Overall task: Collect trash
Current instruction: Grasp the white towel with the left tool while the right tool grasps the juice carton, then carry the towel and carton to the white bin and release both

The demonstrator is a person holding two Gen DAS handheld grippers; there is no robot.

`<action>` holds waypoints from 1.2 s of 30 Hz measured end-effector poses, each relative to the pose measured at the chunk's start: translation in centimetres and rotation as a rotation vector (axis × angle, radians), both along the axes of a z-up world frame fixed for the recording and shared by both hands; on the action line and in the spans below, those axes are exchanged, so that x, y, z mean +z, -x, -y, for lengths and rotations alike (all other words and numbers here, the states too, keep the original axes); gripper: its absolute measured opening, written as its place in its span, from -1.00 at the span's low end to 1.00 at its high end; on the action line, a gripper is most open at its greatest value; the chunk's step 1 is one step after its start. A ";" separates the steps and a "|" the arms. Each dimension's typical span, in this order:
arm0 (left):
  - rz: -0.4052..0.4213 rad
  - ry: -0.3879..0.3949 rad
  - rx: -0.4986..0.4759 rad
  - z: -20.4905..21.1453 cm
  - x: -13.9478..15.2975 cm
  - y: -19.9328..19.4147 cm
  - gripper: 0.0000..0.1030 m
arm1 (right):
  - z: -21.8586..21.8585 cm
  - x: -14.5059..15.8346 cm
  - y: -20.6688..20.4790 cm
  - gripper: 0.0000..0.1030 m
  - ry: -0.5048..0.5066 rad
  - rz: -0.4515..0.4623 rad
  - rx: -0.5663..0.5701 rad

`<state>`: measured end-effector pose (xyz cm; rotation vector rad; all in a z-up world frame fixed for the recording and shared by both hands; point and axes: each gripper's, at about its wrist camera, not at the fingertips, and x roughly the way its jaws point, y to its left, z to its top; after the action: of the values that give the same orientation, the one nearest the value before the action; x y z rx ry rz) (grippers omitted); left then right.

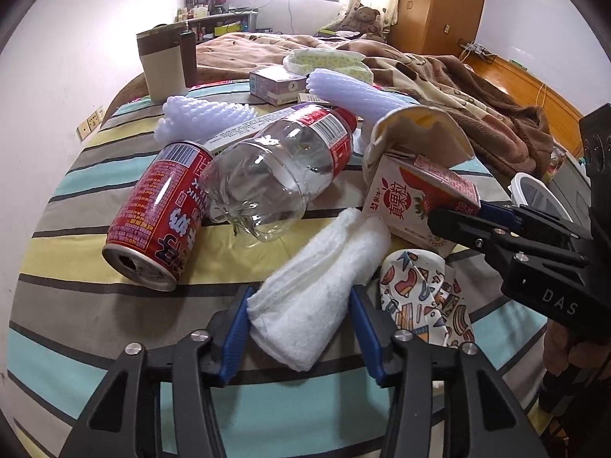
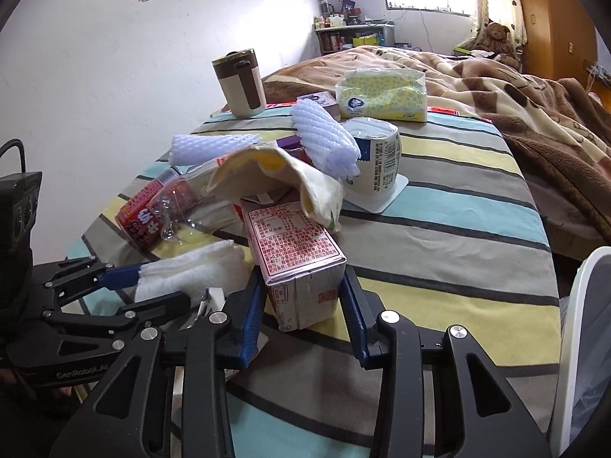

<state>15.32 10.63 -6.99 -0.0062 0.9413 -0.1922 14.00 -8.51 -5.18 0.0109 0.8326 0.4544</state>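
Observation:
A heap of trash lies on the striped bedspread (image 1: 95, 175). My left gripper (image 1: 299, 328) stands open around a white folded tissue wad (image 1: 317, 297), its blue pads on either side of it; the wad also shows in the right wrist view (image 2: 191, 271). My right gripper (image 2: 301, 316) stands open around a strawberry milk carton (image 2: 294, 252), pads close to its sides; the carton shows in the left wrist view (image 1: 412, 198) too. Beside them lie a red drink can (image 1: 156, 210), a clear plastic bottle (image 1: 282, 168) and a patterned face mask (image 1: 424, 297).
White foam nets (image 2: 324, 133), a paper cup (image 2: 378, 164), a crumpled cream wrapper (image 2: 282, 175), a tissue pack (image 2: 382, 95) and a brown mug (image 2: 240, 84) sit farther back. A brown blanket (image 2: 534, 107) covers the bed's right. A white bin rim (image 2: 580, 324) stands at right.

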 end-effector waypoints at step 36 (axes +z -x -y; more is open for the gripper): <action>0.151 0.161 0.038 2.2 6.2 6.7 -0.37 | 6.3 3.1 5.6 -0.27 -0.210 0.083 -0.034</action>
<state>8.64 8.44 -0.75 -0.1557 0.7727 -0.2294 8.44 -14.82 -2.08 0.1988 0.6996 0.5049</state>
